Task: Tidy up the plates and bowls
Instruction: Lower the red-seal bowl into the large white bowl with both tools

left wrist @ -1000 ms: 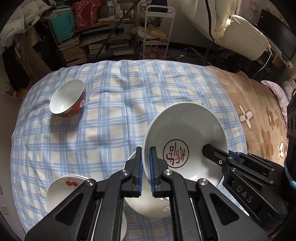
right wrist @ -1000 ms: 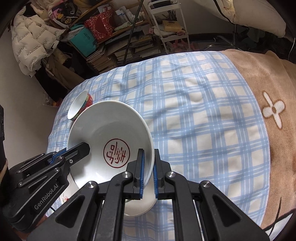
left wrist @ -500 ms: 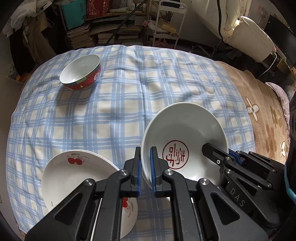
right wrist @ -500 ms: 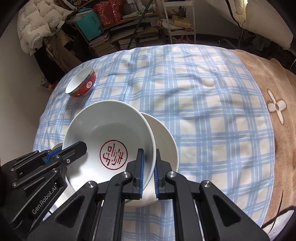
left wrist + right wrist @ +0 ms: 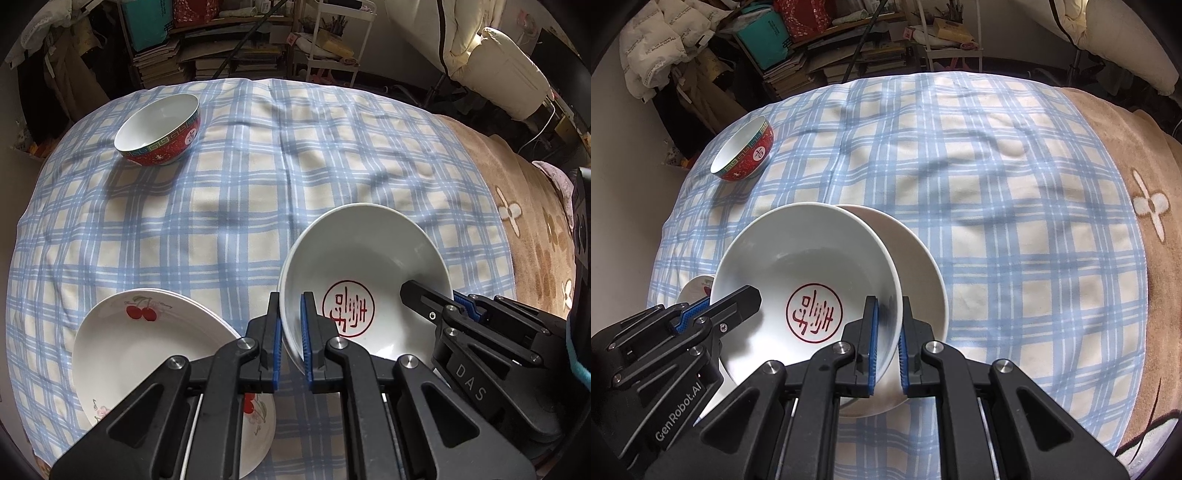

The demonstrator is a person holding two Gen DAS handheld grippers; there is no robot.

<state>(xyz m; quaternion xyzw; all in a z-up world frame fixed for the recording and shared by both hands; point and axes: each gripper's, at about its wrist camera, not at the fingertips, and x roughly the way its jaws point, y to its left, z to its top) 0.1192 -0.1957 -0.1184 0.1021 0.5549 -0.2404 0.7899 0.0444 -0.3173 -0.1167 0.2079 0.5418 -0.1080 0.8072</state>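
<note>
Since a second ago we have carried the white bowl leftward off the plain plate; both claws, left claw and right claw, clamp opposite rims, lifted above the bed; keep it level, lower gently.

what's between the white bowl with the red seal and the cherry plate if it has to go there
Nothing visible. Both grippers' fingers clamp the white bowl by opposite rims; only bare checked cloth lies between it and the cherry plate. The red bowl sits far off.
</note>
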